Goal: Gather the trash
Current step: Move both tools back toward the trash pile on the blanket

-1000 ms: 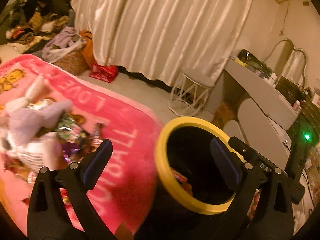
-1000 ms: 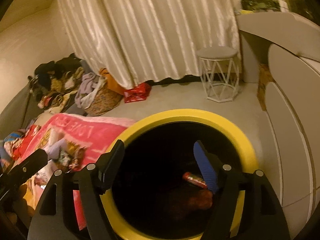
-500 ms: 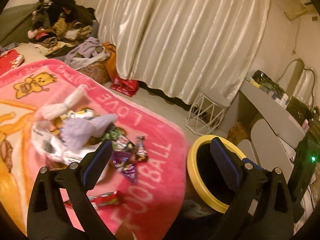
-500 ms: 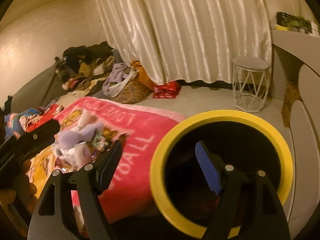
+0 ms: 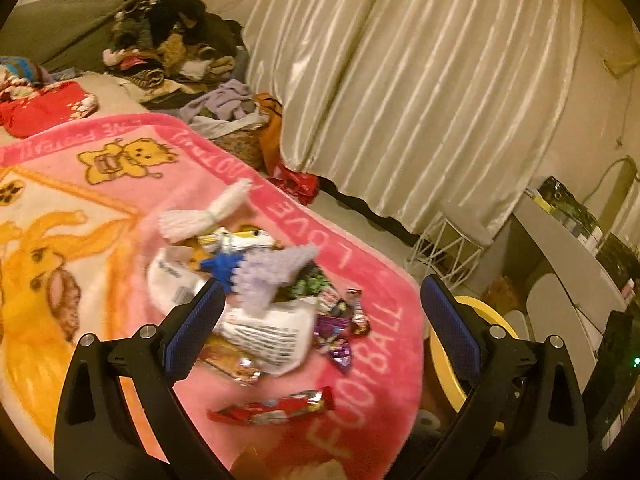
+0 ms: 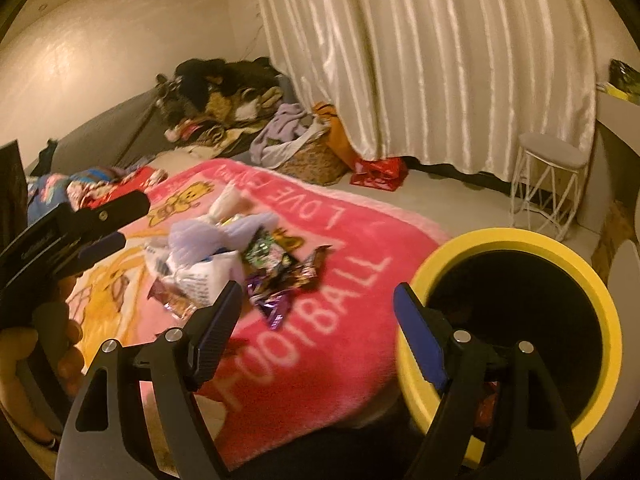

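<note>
Several snack wrappers lie in a pile [image 5: 304, 312] on a pink blanket [image 5: 372, 344], with a white bag [image 5: 264, 332] and a red wrapper [image 5: 276, 404] nearest. My left gripper [image 5: 320, 324] is open and empty above the pile. My right gripper [image 6: 316, 328] is open and empty, between the wrapper pile [image 6: 276, 276] and the black bin with a yellow rim [image 6: 516, 240]. The bin's rim also shows in the left wrist view [image 5: 476, 304]. The left gripper shows at the left of the right wrist view [image 6: 108, 224].
Purple and white yarn tassels [image 5: 276, 268] lie on the pile. A clothes heap and basket [image 6: 308, 156] stand by the curtain. A white wire stool [image 6: 548, 192] and a grey desk [image 5: 560, 248] are at the right.
Both grippers have swung left from over the bin toward the blanket. The wrapper pile has come into the middle of both views. The bin has slid to the right.
</note>
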`<state>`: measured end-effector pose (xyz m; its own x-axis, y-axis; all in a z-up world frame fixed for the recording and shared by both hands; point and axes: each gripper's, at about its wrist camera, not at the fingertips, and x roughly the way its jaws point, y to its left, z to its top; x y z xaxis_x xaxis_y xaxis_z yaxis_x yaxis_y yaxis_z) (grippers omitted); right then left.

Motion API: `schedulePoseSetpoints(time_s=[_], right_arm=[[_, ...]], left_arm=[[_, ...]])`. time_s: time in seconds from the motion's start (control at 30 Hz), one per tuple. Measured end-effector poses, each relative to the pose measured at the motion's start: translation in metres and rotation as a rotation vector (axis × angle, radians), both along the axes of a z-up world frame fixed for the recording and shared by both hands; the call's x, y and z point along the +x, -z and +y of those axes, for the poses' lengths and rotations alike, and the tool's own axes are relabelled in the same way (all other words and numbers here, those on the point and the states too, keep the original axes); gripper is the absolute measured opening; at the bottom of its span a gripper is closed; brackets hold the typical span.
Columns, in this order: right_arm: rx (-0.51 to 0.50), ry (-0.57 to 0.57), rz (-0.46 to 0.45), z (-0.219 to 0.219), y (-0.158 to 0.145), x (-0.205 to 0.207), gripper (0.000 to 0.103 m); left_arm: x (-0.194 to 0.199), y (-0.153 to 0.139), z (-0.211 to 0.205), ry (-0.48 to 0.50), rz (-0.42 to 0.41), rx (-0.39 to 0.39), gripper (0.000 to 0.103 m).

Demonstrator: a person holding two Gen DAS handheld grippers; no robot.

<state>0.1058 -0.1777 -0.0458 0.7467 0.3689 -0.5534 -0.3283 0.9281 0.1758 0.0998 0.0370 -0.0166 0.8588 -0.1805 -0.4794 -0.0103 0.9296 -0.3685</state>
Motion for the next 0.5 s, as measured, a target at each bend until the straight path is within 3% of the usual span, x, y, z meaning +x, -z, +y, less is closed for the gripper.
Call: schedulePoseSetpoints(time_s=[0.33, 0.5], right_arm=[[-0.052, -0.073, 0.058, 0.041, 0.016, 0.013, 0.075], [-0.092, -0.111, 0.145, 0.062, 0.03, 0.031, 0.064]], left_arm=[[-0.008, 0.002, 0.042, -0.062, 0.002, 0.004, 0.089], [-0.004, 0.004, 0.052, -0.044, 0.011, -0.003, 0.07]])
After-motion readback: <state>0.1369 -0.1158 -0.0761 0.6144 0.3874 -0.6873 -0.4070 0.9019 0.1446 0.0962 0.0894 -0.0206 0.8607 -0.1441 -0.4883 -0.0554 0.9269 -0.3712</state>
